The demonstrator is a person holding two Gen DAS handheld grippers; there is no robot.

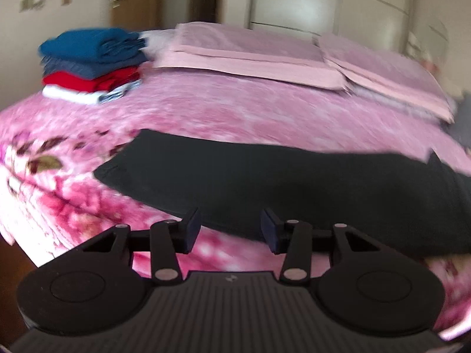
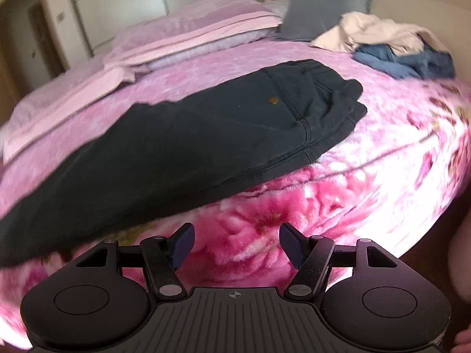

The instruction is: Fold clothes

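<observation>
Dark trousers (image 2: 188, 135) lie flat on the pink floral bedspread (image 2: 338, 182), folded lengthwise, with the waist and a brass button (image 2: 273, 100) toward the far right. In the left wrist view the leg end of the trousers (image 1: 265, 182) stretches across the bed. My left gripper (image 1: 231, 225) is open, its fingertips at the near edge of the dark cloth and holding nothing. My right gripper (image 2: 235, 242) is open too, hovering over bare bedspread just short of the trousers.
A stack of folded clothes (image 1: 91, 64) in blue, red and white sits at the bed's far left. Pink pillows (image 1: 250, 56) line the headboard side. A grey cushion (image 2: 326, 8) and a loose heap of beige and blue garments (image 2: 394, 47) lie at the far right.
</observation>
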